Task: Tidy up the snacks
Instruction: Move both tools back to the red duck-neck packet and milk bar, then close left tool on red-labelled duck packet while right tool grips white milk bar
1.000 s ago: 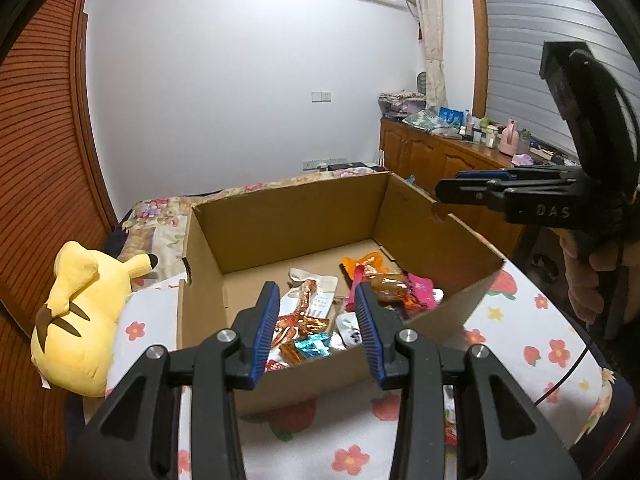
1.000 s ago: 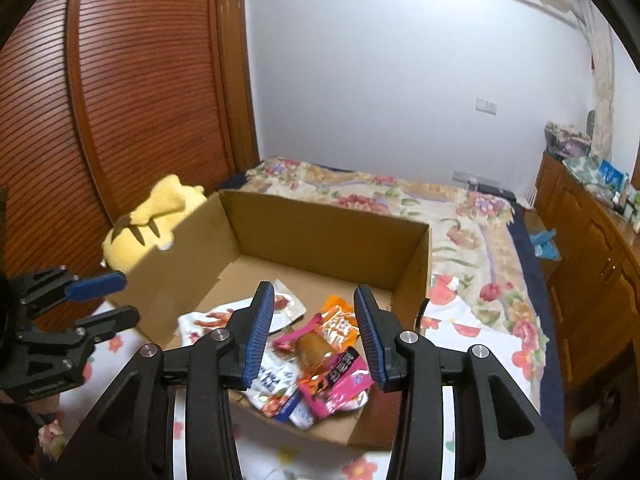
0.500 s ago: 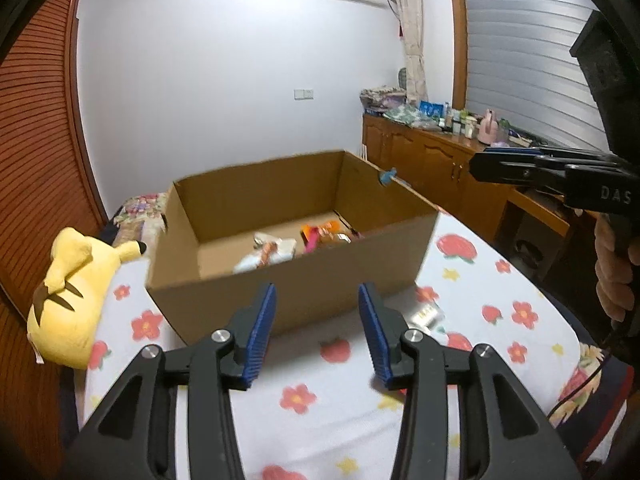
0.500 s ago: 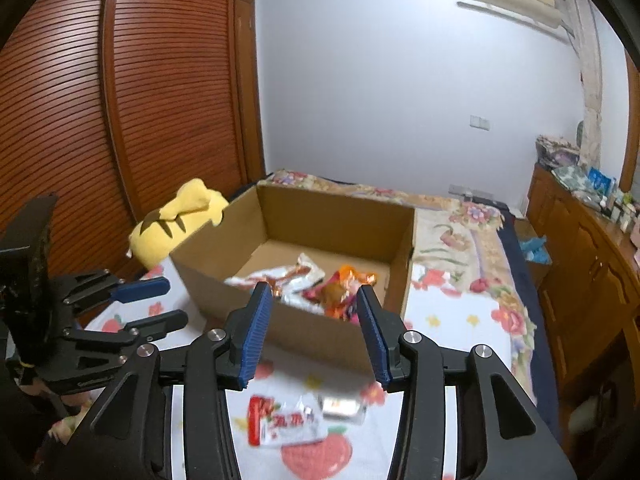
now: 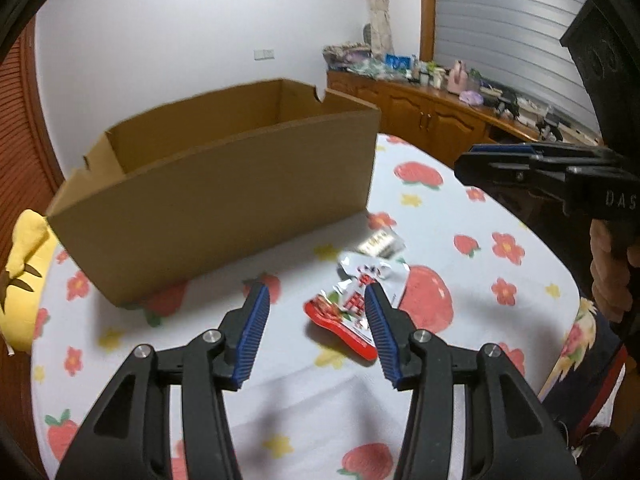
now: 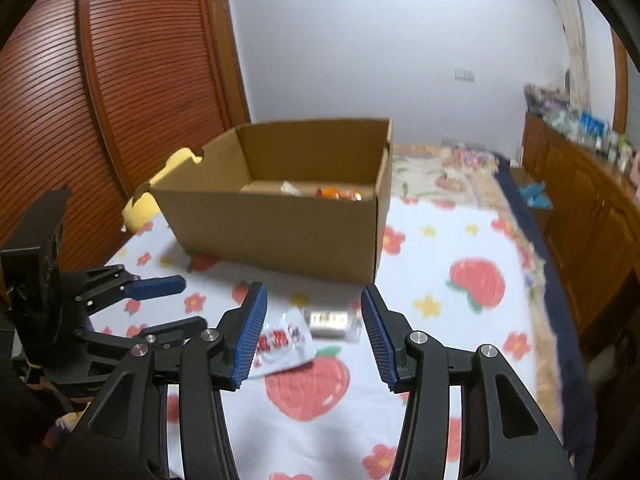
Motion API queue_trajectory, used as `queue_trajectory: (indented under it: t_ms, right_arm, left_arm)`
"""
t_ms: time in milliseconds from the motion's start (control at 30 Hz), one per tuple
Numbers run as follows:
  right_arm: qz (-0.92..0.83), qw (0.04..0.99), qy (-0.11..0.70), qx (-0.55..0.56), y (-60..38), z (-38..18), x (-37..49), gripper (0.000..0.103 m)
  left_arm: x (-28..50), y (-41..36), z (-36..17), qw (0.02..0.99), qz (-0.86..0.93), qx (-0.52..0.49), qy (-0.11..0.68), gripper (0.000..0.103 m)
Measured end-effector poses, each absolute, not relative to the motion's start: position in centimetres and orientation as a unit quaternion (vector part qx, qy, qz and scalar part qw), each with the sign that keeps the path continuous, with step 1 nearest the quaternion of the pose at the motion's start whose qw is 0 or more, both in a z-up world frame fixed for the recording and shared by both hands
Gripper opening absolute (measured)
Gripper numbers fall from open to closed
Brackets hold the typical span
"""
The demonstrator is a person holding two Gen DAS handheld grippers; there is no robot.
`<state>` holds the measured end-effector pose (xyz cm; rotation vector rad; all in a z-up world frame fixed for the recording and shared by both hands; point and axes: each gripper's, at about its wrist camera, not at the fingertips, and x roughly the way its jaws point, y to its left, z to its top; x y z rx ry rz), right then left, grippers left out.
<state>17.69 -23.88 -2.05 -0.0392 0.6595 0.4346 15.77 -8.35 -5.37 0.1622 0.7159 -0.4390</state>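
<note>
An open cardboard box (image 5: 224,200) (image 6: 280,232) stands on the strawberry-print sheet, with several snacks (image 6: 336,194) inside. In front of it a red-and-white snack packet (image 5: 352,304) (image 6: 284,340) and a small silver packet (image 5: 380,242) (image 6: 330,320) lie on the sheet. My left gripper (image 5: 315,294) (image 6: 188,304) hovers just short of the red-and-white packet, jaws opening, nothing pressed between them. My right gripper (image 6: 313,294) (image 5: 466,166) hovers over both packets, jaws also opening and holding nothing.
A yellow plush toy (image 5: 24,280) (image 6: 160,184) lies behind the box on the left. A wooden cabinet (image 5: 440,112) with clutter runs along the right wall. Slatted wooden doors (image 6: 100,100) stand at left. A hand (image 5: 612,272) holds the right gripper.
Both grippers have drawn back from over the box and sunk toward the sheet in front of it. Their jaws have widened. The two loose packets have come into view.
</note>
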Motion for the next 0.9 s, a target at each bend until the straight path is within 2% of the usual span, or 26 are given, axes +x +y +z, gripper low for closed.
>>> queue_trajectory:
  t_ms: [300,633,900]
  right_arm:
    - [0.198,0.918,0.344,-0.007,-24.8,-5.7,17.6,0.050]
    - [0.184,0.914,0.361,-0.004,-25.5,-8.8,17.8,0.050]
    - [0.184,0.910,0.371,0.000,-25.7,-10.2,17.9,0.050]
  left_arm:
    - [17.0,-10.0,-7.9,0.893,-0.230,0.091,0.377,0.051]
    - [18.3,-11.1,-9.0,0.884,-0.245,0.102,0.386,0.065]
    - [18.8,-11.9,-9.1,0.876,-0.264,0.118,0.387,0.068]
